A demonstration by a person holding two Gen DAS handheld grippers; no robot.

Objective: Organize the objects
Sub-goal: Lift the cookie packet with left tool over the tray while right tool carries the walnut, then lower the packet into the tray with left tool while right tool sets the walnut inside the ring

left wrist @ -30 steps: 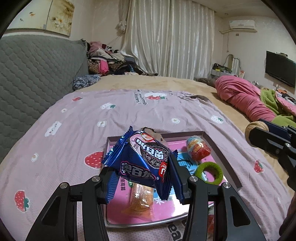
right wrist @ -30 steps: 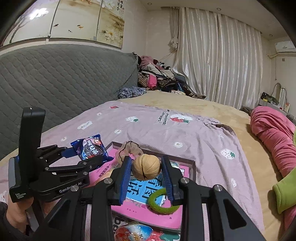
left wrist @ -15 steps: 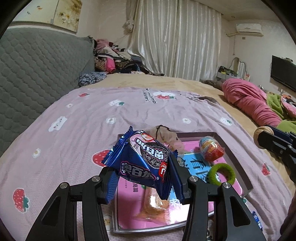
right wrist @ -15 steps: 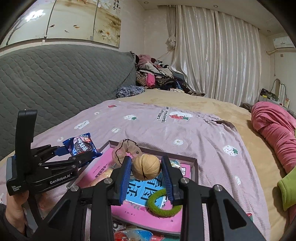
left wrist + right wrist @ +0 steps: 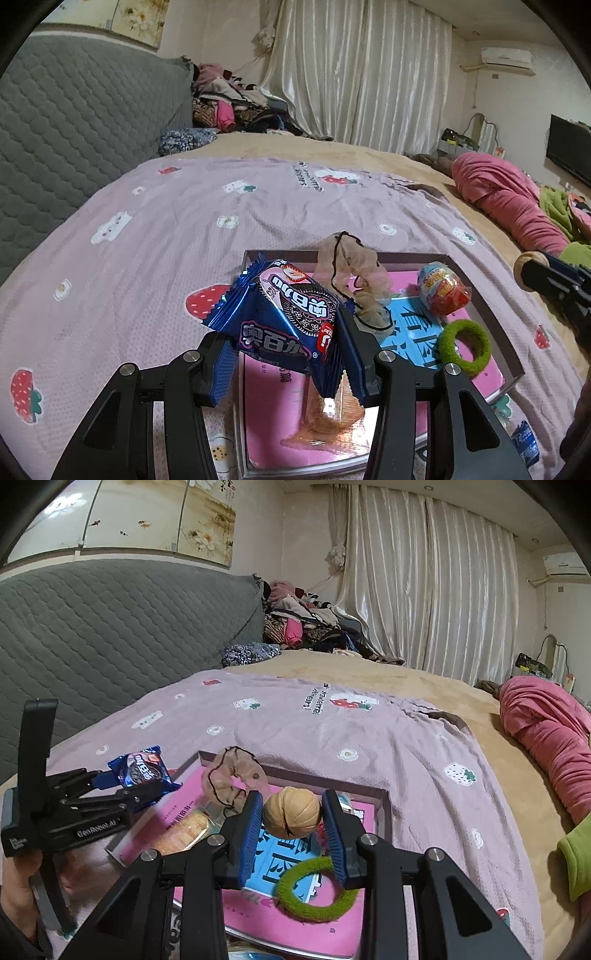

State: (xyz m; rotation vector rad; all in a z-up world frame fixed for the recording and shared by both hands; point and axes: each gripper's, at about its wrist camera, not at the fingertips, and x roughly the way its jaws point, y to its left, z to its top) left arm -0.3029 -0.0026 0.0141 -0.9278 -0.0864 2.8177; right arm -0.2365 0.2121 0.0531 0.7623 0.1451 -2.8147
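Note:
My left gripper (image 5: pixel 284 354) is shut on a blue Oreo packet (image 5: pixel 280 314) and holds it above the left part of the pink-lined tray (image 5: pixel 491 317). That packet also shows in the right wrist view (image 5: pixel 142 771). My right gripper (image 5: pixel 293 830) is shut on a walnut (image 5: pixel 291 812) above the tray (image 5: pixel 384 797). In the tray lie a beige hair scrunchie (image 5: pixel 354 269), a green hair ring (image 5: pixel 465 347), a wrapped toy egg (image 5: pixel 441 288) and a wrapped biscuit (image 5: pixel 328 424).
The tray sits on a lilac strawberry-print sheet (image 5: pixel 147 258) on a bed. A grey quilted headboard (image 5: pixel 74 129) is at the left. Pink bedding (image 5: pixel 513 206) lies at the right. A small blue packet (image 5: pixel 524 443) lies by the tray's near right corner.
Both grippers have drawn back and shifted a little, so the tray sits more to the right in the left view. Both keep their hold.

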